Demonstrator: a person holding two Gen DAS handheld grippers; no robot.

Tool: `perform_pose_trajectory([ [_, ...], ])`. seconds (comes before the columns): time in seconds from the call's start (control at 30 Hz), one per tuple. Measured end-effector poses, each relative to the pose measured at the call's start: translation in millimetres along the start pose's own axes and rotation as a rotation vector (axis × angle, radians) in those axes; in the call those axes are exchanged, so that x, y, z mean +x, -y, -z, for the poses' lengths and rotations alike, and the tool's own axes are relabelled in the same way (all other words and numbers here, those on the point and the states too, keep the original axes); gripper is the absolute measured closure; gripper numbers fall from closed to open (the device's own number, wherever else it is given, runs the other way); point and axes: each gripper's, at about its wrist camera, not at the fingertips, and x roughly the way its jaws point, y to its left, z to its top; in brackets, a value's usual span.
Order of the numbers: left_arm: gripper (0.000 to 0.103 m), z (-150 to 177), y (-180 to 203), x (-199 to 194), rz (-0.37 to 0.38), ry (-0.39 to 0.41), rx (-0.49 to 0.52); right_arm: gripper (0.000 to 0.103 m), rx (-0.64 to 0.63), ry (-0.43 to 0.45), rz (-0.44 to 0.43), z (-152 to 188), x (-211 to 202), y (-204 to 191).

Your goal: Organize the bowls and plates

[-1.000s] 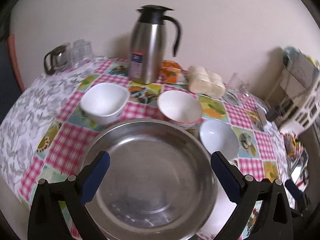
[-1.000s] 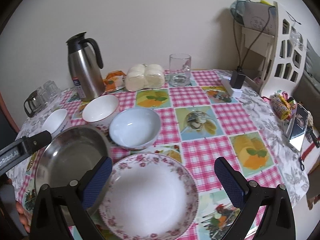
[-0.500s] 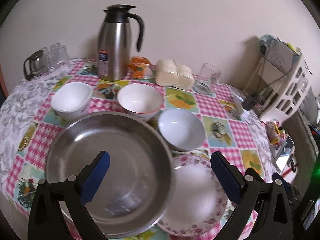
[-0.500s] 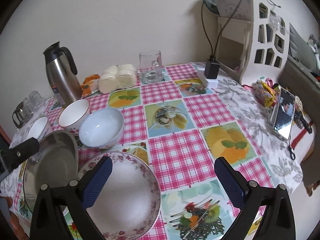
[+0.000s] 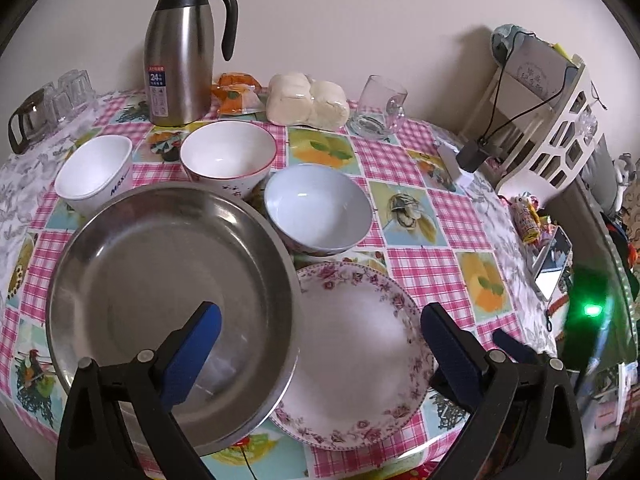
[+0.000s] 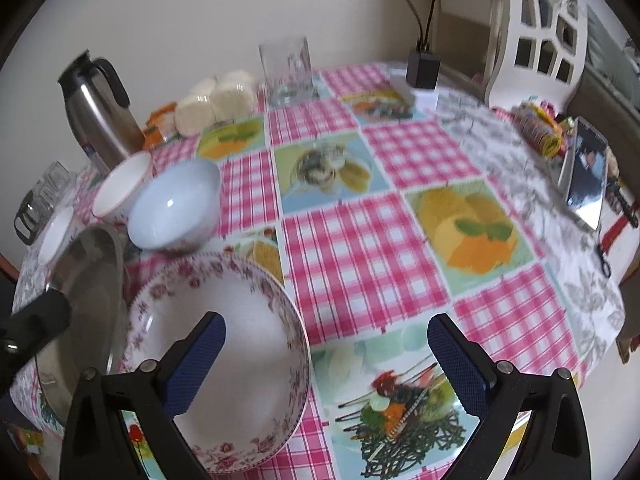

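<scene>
Left tongs [image 5: 316, 328] gape wide above the adjoining rims of the steel basin [image 5: 160, 288] and the floral plate [image 5: 360, 352], gripping neither. Right tongs [image 6: 326, 342] likewise spread wide, empty, over the plate's right edge and the checked tabletop [image 6: 360, 260]. Behind the basin and plate stand three bowls in a row: a small white bowl [image 5: 96, 168], a red-rimmed bowl [image 5: 228, 156] and a pale blue bowl [image 5: 318, 204]. A steel flask [image 5: 180, 52] stands at the rear.
</scene>
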Motion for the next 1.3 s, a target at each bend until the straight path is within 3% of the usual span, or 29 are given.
perform_pose_trajectory([
  [0.27, 0.003, 1, 4, 3, 0.027, -0.026, -0.001, 0.023, 0.035, -0.106, -0.024, 11, 25, 6],
  [0.37, 0.004, 2, 5, 3, 0.027, -0.026, 0.004, 0.040, 0.044, -0.138, -0.057, 15, 32, 6],
  [0.43, 0.004, 2, 5, 3, 0.027, -0.027, 0.004, 0.060, 0.057, -0.158, -0.075, 18, 37, 7],
  [0.6, 0.005, 2, 6, 3, 0.029, -0.026, 0.011, 0.080, 0.047, -0.170, -0.115, 21, 41, 6],
  [0.97, 0.005, 6, 25, 1, 0.046, -0.026, 0.080, 0.081, 0.085, -0.147, -0.035, 19, 35, 22],
  [1.3, 0.005, 22, 51, 18, 0.108, -0.108, 0.148, 0.081, 0.204, -0.141, 0.025, 19, 33, 59],
])
